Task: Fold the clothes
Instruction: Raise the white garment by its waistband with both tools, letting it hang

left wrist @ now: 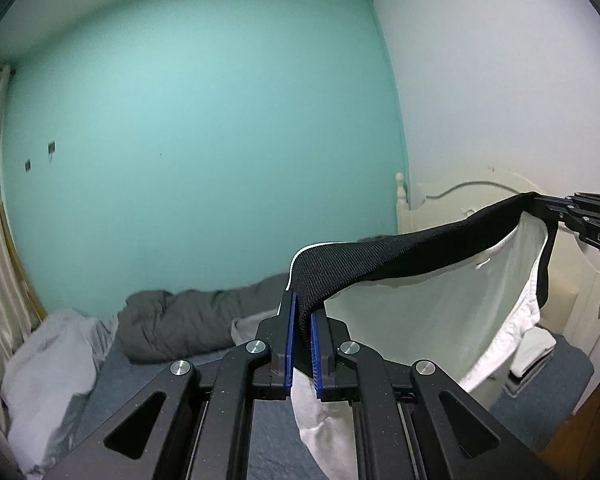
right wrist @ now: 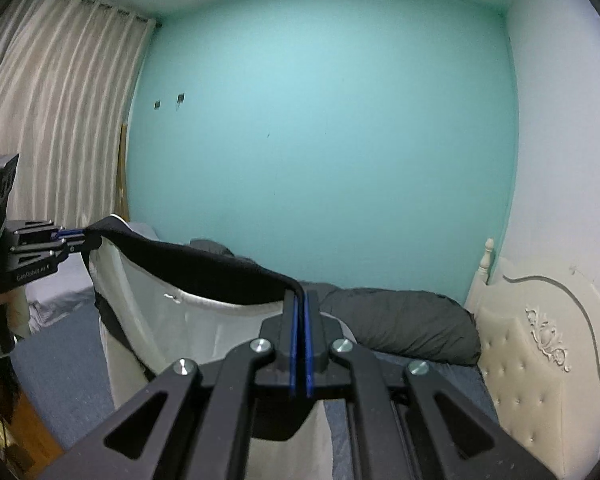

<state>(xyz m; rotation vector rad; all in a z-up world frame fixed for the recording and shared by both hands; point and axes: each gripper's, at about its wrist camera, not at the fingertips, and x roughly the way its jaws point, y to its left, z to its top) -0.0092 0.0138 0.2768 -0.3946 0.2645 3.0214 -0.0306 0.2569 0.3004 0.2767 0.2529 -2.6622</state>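
Observation:
A white garment with a black ribbed waistband hangs in the air between my two grippers, above the bed. My left gripper is shut on one end of the waistband. My right gripper is shut on the other end of the band. The white cloth hangs down below the band. Each gripper shows in the other's view: the right one at the far right, the left one at the far left.
A bed with a blue sheet lies below. A dark grey duvet and a light grey blanket lie on it. A cream padded headboard stands at the right. A curtain hangs at the left, and a teal wall is behind.

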